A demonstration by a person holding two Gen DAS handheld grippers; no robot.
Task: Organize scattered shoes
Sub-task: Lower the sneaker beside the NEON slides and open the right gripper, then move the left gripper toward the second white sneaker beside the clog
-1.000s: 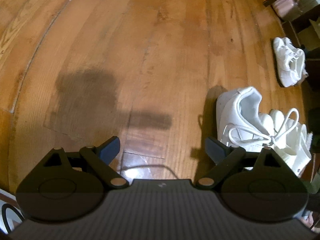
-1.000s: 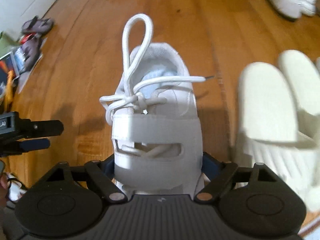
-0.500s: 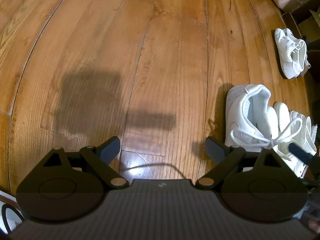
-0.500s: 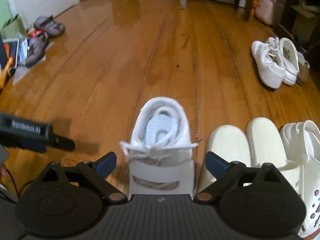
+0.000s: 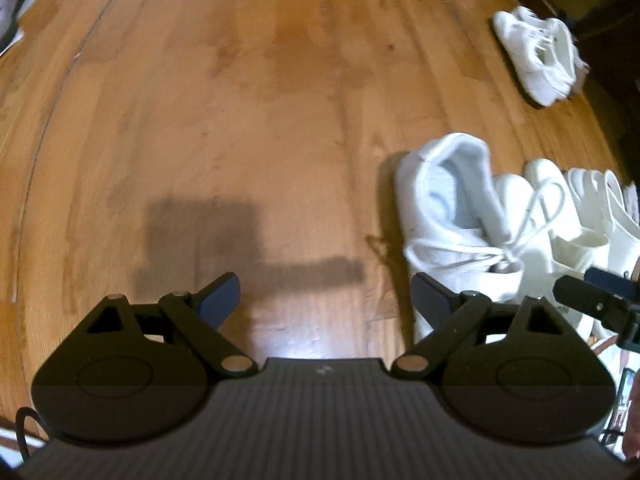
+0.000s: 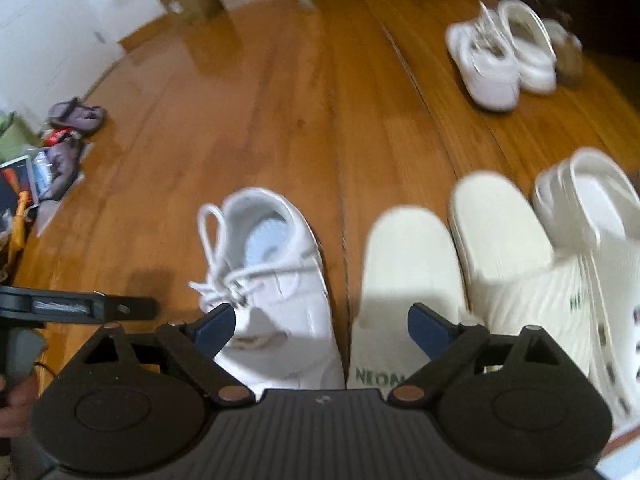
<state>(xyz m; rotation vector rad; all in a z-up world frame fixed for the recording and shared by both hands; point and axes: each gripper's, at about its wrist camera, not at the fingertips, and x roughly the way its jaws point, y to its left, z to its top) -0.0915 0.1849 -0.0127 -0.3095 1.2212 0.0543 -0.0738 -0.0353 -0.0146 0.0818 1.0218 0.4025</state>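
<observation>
Floorboards [image 6: 280, 112] of varnished wood run away from the person, and the row of pale footwear is laid along that same grain. At the right of the row, in the right wrist view, stand a white clog [image 6: 596, 240], then a pair of cream slippers [image 6: 460, 264], then the white laced sneaker [image 6: 272, 280] at the row's left end, set apart from the nearest slipper by a narrow strip of bare board. The sneaker's long axis lies along the boards, heel opening toward the room and toe toward the person. It rests on the floor, gripped by nothing. The right gripper [image 6: 320, 328] hangs above the sneaker's toe end with its jaws spread wide; they have just been opening, and neither pad presses on the shoe. The left gripper [image 5: 326, 296] is likewise spread and empty, over bare floor, with the sneaker [image 5: 452, 216] off to its right. A second white pair [image 6: 500, 52] stands well apart, farther down the room, and darker sandals [image 6: 76, 116] lie far off to the left beside scattered papers. Judgement: the sneaker appears placed, and its partner is not identifiable in these views. For the far white pair the right hand seems the nearer; for the sandals, the left.
</observation>
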